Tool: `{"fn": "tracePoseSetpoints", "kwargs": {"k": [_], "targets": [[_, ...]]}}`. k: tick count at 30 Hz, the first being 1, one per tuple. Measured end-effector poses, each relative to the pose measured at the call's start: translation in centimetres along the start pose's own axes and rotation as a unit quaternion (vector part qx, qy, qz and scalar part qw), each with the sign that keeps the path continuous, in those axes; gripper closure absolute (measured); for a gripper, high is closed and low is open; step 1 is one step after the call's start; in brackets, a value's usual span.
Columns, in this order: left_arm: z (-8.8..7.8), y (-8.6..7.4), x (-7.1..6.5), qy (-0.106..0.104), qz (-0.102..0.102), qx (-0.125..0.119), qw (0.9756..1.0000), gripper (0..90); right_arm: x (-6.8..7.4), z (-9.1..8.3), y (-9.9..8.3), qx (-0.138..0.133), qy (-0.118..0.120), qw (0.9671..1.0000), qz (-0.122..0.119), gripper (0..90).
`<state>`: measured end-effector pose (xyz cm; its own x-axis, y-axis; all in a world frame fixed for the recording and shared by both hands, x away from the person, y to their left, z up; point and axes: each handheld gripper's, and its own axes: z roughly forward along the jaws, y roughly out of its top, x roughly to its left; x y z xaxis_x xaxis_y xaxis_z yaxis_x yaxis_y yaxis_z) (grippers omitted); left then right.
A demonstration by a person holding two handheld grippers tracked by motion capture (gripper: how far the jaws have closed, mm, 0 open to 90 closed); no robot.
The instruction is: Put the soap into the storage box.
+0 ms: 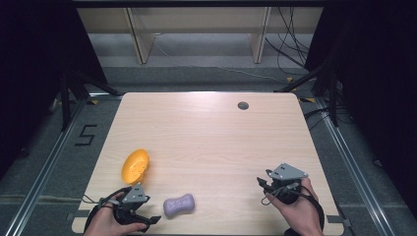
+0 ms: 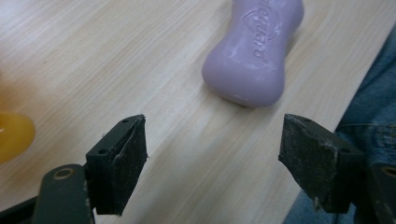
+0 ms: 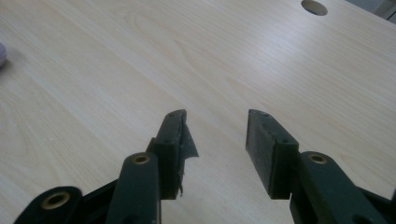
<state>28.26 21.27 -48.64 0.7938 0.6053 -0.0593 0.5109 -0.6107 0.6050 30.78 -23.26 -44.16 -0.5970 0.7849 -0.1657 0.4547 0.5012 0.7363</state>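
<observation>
A: Left gripper [image 2: 212,156]? State of the fingers?

B: Fingers [image 2: 119,163] spread wide, released, nothing between them. They hover just above the counter [image 1: 211,137], aimed at the purple soap bar [image 2: 254,49], which lies flat a little ahead of the tips, not touching.

A: Where's that on the counter?

B: Near front edge, left of centre. From the high view the soap bar [image 1: 178,205] sits just right of the left gripper [image 1: 147,220]. Orange soap dish [image 1: 135,166] lies behind the gripper, close to the left edge.

A: Right gripper [image 3: 217,140]?

B: Fingers [image 3: 264,149] parted, released, empty, over bare counter at front right, well apart from the soap. A round grommet hole [image 1: 243,105] far back.
</observation>
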Motion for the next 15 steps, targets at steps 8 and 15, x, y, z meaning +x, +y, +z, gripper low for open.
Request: {"fn": "tracePoseSetpoints", "kwargs": {"k": [8,15], "targets": [[-1.0,2.7,-0.7,0.011,0.016,0.020,0.9996,36.5,0.3,0.3,0.1,0.018,0.006,0.9998,-0.008,55.8],[-0.8,5.0,-0.4,-0.032,0.044,0.085,0.9949,40.0,0.3,0.4,0.1,0.024,0.006,0.9996,-0.012,54.7]]}}
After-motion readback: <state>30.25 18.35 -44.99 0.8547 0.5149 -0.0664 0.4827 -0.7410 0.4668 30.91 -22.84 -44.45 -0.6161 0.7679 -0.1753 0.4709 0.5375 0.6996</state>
